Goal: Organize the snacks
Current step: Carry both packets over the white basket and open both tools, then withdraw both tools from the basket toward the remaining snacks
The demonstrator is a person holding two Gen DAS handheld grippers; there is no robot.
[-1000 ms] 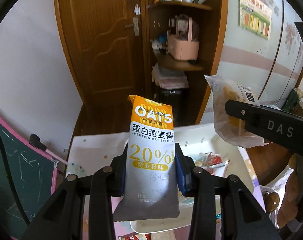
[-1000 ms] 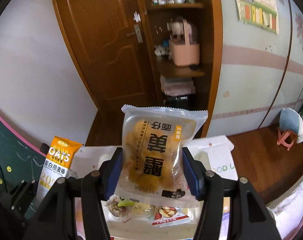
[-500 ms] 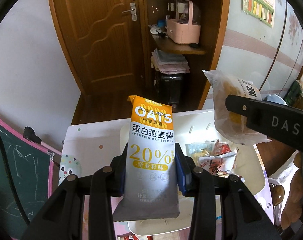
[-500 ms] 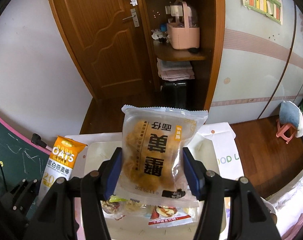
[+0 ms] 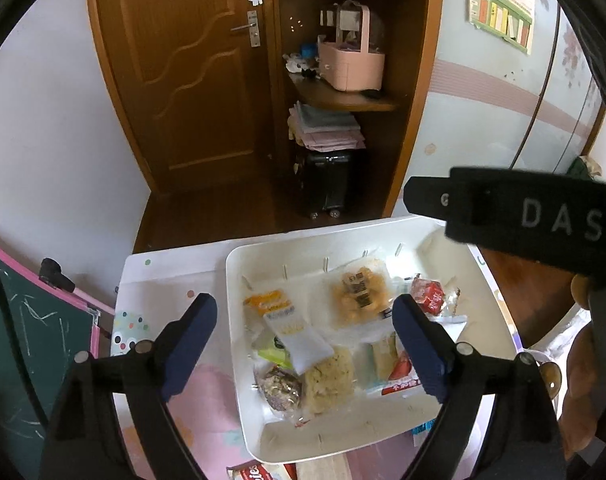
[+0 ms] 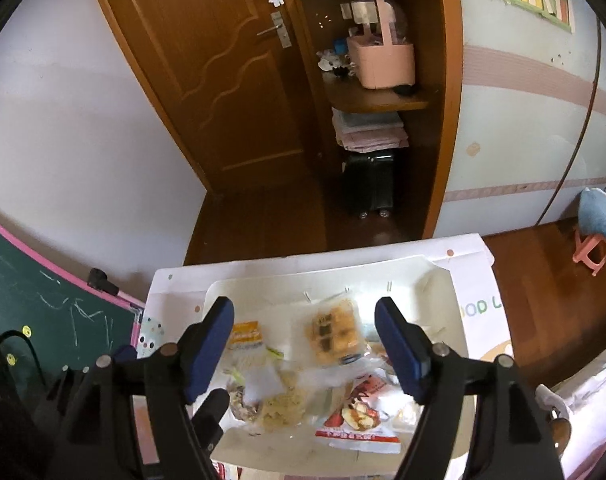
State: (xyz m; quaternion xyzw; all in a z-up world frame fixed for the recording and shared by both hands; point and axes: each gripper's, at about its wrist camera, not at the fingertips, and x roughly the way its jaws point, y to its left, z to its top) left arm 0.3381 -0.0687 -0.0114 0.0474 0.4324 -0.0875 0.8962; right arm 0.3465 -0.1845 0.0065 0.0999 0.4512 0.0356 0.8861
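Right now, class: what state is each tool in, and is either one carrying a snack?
Left tool: open, holding nothing.
Right tool: open, holding nothing.

tray [image 5: 239, 360] sat on table [image 5: 163, 280], toward its right side. oat stick packet [image 5: 281, 316] lay in tray's left part; bun packet [image 5: 357, 296] lay right of it, nearer tray's far wall. nut pouch [image 5: 281, 388] lay near tray's front left, noodle block [image 5: 329, 378] just right of it. chalkboard [image 5: 27, 332] stood left of table. door [image 5: 191, 80] stood behind table, shelf unit [image 5: 343, 96] right of door, basket [image 5: 351, 62] on shelf, suitcase [image 5: 327, 184] below.
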